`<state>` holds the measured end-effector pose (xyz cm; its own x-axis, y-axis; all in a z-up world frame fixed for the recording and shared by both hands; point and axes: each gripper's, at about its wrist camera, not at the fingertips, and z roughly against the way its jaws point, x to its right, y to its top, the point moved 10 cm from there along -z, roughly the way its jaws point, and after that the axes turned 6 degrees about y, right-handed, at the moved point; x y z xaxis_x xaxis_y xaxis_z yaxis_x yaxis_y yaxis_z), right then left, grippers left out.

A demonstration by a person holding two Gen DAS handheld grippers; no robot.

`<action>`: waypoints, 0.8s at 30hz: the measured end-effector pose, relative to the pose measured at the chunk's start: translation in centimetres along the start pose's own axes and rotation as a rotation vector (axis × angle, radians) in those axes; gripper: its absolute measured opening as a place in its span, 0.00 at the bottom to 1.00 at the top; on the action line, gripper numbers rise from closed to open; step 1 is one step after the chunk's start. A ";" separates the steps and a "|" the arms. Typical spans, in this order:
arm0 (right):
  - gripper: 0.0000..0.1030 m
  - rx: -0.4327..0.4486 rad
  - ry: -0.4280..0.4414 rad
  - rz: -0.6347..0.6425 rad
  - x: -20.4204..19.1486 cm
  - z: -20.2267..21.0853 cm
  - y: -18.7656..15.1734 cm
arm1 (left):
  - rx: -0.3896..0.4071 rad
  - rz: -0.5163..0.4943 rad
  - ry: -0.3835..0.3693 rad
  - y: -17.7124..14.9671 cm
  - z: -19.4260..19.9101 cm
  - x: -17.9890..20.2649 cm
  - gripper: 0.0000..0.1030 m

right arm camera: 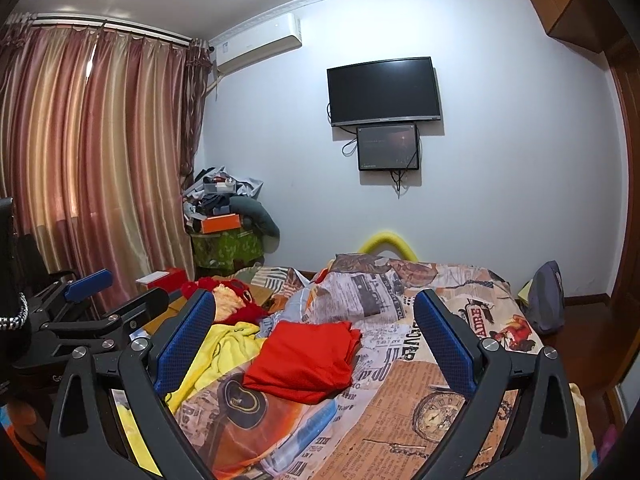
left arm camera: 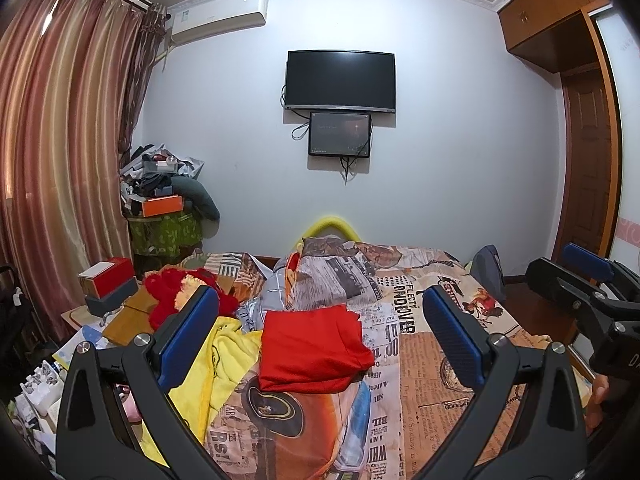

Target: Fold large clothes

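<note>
While jaws gape, yellow garment lies partly hidden, possibly unfolded.

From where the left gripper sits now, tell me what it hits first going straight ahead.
Probably the folded red garment, lying between the open left gripper fingers on the printed bedspread; depth is uncertain.

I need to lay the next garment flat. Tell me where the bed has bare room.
Free: the printed bedspread right of the folded red garment, toward the grey bag. Crowded: the left side, with the yellow garment, the red fluffy item and the bunched quilt behind.
</note>
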<state>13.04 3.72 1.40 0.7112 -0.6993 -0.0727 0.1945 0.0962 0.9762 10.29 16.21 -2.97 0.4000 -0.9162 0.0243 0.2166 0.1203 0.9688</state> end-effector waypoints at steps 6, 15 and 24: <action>0.96 0.000 0.000 -0.003 0.1 0.0 -0.1 | -0.001 -0.001 0.001 -0.1 0.0 0.0 1.00; 0.96 -0.002 -0.003 -0.007 0.2 -0.1 -0.1 | -0.006 0.004 -0.010 0.0 0.1 0.1 1.00; 0.96 -0.002 -0.005 -0.010 0.3 -0.1 -0.1 | -0.010 0.002 -0.024 -0.3 -0.1 0.1 1.00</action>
<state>13.25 3.58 1.27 0.7056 -0.7039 -0.0819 0.2032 0.0903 0.9750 10.33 16.07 -3.28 0.3791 -0.9248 0.0318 0.2249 0.1254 0.9663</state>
